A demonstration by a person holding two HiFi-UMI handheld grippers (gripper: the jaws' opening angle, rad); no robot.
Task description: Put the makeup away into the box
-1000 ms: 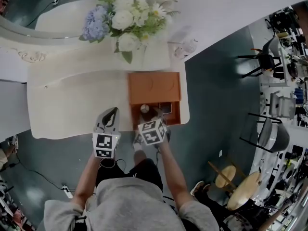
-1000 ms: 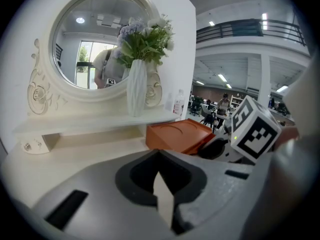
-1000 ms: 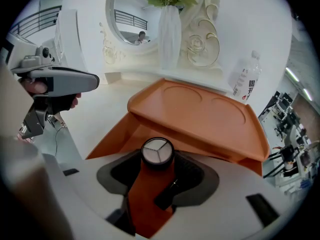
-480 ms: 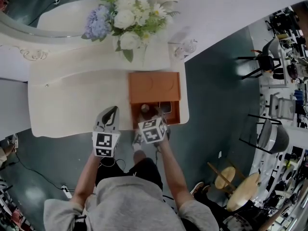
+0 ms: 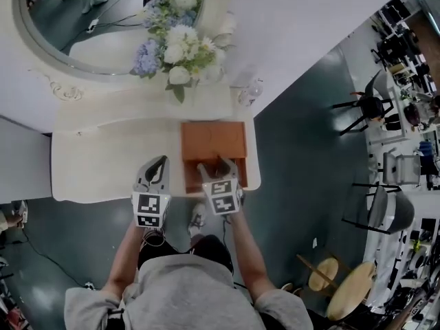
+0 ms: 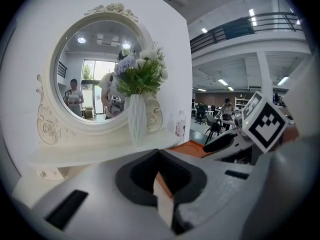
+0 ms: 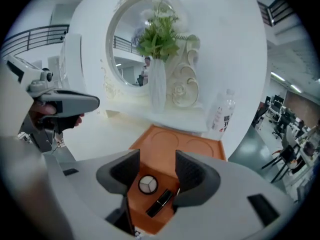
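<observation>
Where the white desk (image 5: 103,163) is set against the wall, a large round mirror (image 5: 69,19) is seen behind it, and a vase of flowers (image 5: 175,50) is stood in front of the glass. An orange box (image 5: 213,139) is placed at the desk's right front corner. Its far part is a flat panel marked with two round hollows, and its near part is an open compartment facing the person.

Both forearms are stretched forward from the body, the left forearm (image 5: 127,253) and the right forearm (image 5: 244,249) roughly parallel. The left gripper (image 5: 158,163) is held at the desk's front edge, just left of the box and apart from it, with its jaws pressed together and nothing made out between them. The right gripper (image 5: 216,167) is held over the box's near compartment and tipped downward. Its jaws are spread, and nothing is pinched.

A clear bottle (image 7: 220,115) is stood upright beyond the box, near the wall.

Inside the compartment two pieces of makeup are laid flat. A round compact (image 7: 147,185) with a three-part face is seen between the spread jaws in the right gripper view. Just beside it, toward the right jaw, a dark lipstick (image 7: 160,203) is lying on its side, its long axis slanted from near left to far right.
</observation>
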